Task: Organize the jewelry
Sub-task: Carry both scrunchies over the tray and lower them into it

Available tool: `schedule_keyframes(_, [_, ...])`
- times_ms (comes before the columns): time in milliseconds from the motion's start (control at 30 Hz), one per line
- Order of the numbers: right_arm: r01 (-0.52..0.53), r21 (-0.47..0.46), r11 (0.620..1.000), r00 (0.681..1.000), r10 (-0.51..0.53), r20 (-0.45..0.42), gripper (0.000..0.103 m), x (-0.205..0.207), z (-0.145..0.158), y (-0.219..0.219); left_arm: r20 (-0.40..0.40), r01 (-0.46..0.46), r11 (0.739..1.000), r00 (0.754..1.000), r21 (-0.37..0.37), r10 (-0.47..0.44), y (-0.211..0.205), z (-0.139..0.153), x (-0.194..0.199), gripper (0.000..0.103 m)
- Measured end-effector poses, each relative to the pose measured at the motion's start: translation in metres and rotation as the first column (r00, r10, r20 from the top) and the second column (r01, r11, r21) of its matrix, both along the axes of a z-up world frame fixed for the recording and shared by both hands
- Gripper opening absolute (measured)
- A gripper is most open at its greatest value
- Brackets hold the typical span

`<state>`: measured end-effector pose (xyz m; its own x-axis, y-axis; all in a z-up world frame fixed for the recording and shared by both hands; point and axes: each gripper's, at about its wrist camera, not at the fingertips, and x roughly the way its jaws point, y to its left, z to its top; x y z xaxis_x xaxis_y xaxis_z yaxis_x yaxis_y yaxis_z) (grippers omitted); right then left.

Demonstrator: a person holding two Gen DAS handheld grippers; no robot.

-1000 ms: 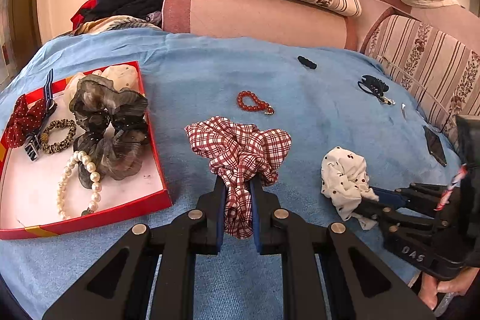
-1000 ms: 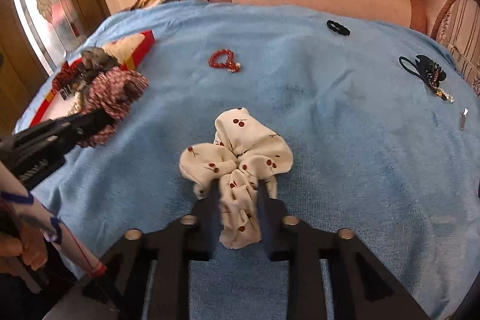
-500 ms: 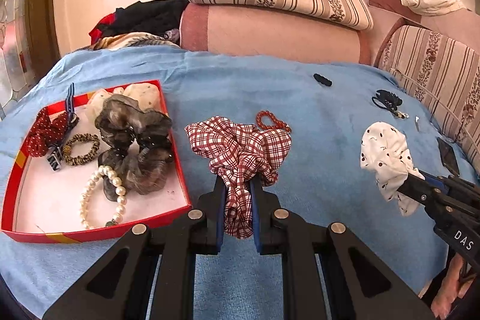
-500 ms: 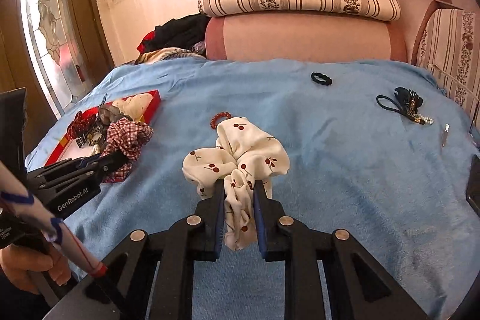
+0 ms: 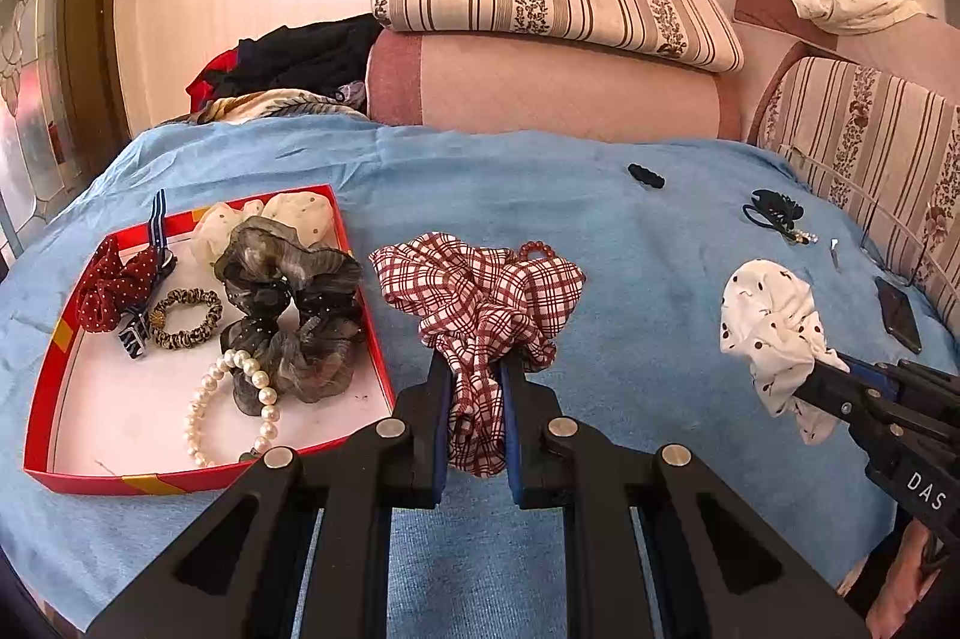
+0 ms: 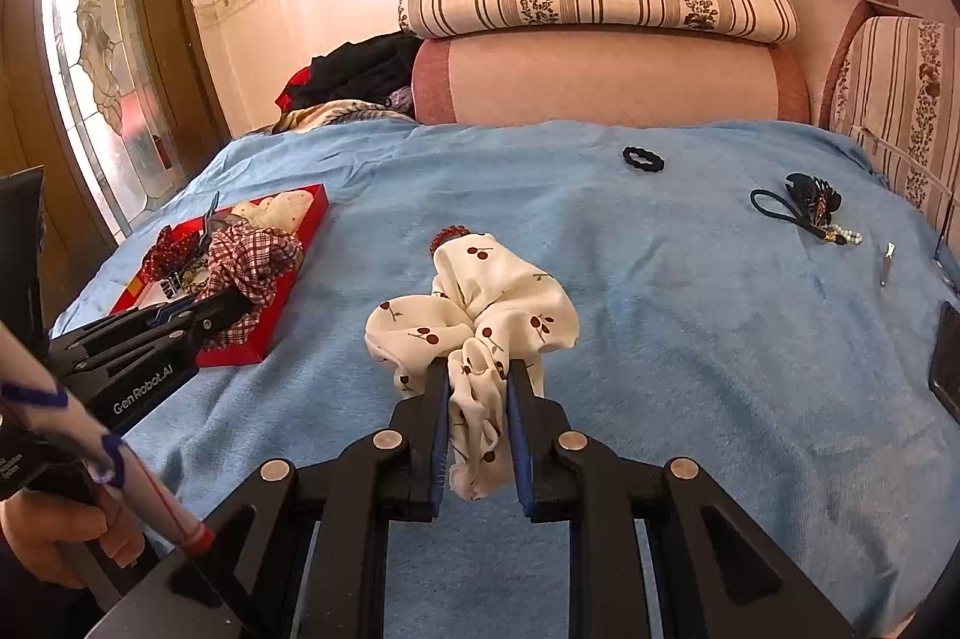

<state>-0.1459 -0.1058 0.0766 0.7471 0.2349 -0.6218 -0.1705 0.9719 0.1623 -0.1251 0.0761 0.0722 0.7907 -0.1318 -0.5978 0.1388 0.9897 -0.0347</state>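
The left gripper (image 5: 474,399) is clamped on the red-and-white plaid scrunchie (image 5: 480,291), and the right gripper (image 6: 478,399) is clamped on the white cherry-print scrunchie (image 6: 474,315). Both scrunchies hang off the blue cloth (image 5: 630,231), each pinched by a narrow fold with the rest puffed out past the fingertips.

The red tray (image 5: 42,429) sits at about 9 o'clock from the plaid scrunchie in the left wrist view. I judge the main risk to be a slip: soft, gathered fabric held by a thin fold could pull free on the way over. The tray is also crowded at its far end with a sheer grey scrunchie (image 5: 288,315), a pearl bracelet (image 5: 228,405), a leopard-print hair tie (image 5: 186,318) and a dotted red bow clip (image 5: 111,288); a loose drop could land on the low cardboard rim or knock the smooth, round pearls aside. A trailing fold might also snag the red bead bracelet (image 5: 537,249) lying just behind the plaid one, at 12 o'clock.

Still on the fuzzy cloth are a black coil hair tie (image 6: 643,159) and a dark beaded hair tie (image 6: 804,207), toward 2 o'clock.
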Motion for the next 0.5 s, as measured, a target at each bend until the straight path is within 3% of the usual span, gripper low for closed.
schedule_keyframes(300, [-0.028,0.014,1.0,1.0,0.028,-0.005,0.019,0.001,0.01,0.017,0.036,-0.026,0.999,0.999,-0.027,0.027,0.018,0.012,-0.009,0.014])
schedule_keyframes(500, [-0.096,0.001,0.995,0.995,0.096,0.011,0.019,0.005,0.02,0.051,0.048,-0.081,0.995,0.995,-0.058,0.084,0.047,0.019,-0.015,0.015])
